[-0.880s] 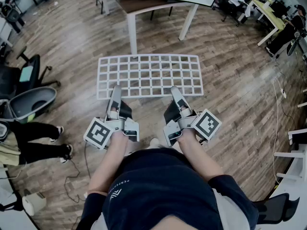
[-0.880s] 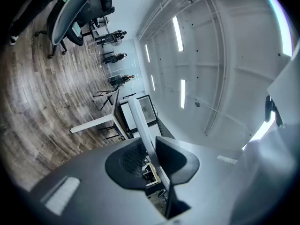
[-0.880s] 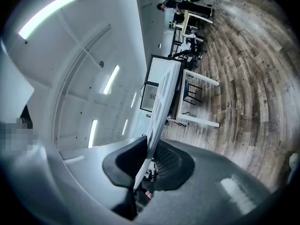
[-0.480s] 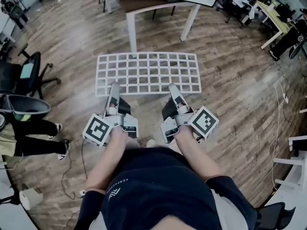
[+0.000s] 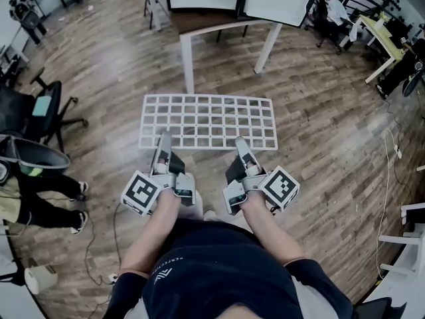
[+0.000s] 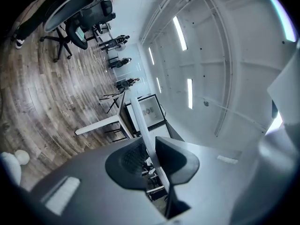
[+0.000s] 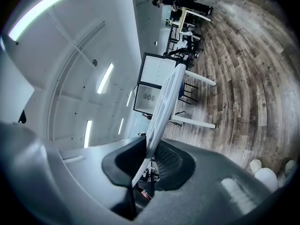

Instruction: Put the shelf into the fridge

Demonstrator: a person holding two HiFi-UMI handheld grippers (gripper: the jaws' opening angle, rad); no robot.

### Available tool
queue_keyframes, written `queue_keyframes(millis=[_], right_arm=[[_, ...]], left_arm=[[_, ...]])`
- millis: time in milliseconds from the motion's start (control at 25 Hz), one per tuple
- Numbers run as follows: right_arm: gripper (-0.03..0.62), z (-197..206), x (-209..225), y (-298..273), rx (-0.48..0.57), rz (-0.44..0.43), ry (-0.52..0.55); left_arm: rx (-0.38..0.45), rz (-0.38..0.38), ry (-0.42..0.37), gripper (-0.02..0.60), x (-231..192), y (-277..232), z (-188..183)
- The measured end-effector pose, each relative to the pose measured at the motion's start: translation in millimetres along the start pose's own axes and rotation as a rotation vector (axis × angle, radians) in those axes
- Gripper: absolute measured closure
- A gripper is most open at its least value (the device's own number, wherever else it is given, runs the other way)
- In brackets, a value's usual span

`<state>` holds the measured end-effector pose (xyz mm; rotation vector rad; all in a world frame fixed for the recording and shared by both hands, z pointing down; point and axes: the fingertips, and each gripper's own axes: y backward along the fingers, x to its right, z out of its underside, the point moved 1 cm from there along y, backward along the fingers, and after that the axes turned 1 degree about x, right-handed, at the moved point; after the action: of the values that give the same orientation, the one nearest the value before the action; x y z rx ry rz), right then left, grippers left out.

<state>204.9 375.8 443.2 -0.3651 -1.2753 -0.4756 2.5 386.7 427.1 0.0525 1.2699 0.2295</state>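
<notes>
The left gripper (image 5: 163, 139) and right gripper (image 5: 240, 143) pinch only the near edge of the shelf (image 5: 208, 120) in their fingers (image 6: 125, 162), so its overhanging weight could lever it loose.

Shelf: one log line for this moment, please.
shelf: held level over floor | left claw: shut on near edge | right claw: shut on near edge | ahead: white-legged table

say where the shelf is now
Head view, centre: the white grid shelf is held by the left gripper and right gripper, before the white table.
</notes>
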Motion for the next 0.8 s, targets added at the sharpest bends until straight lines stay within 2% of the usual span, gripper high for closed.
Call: queue_keyframes(millis=[160, 440, 600, 680, 720, 800], right_arm=[[0.543, -9, 2, -22, 0.031, 0.006, 0.022], [0.539, -18, 2, -88, 0.034, 0.022, 0.058], [0.537, -23, -2, -136, 0.032, 0.028, 0.079], [0.537, -23, -4, -160, 0.031, 0.031, 0.087], [0.537, -23, -5, -172, 0.031, 0.034, 0.094], [0.536, -24, -8, -194, 0.033, 0.033, 0.108]], left_arm=[[-0.008, 0.007, 0.003, 0.515, -10, -28, -5], [0.001, 0.004, 0.031, 0.517, -32, -89, -36], [-0.021, -0.041, -0.025, 0.508, -49, -123, -61], [-0.015, -0.025, 0.022, 0.503, -50, -143, -71], [-0.024, -0.055, -0.030, 0.500, -57, -148, -81], [-0.053, -0.140, -0.206, 0.493, -75, -156, -103]])
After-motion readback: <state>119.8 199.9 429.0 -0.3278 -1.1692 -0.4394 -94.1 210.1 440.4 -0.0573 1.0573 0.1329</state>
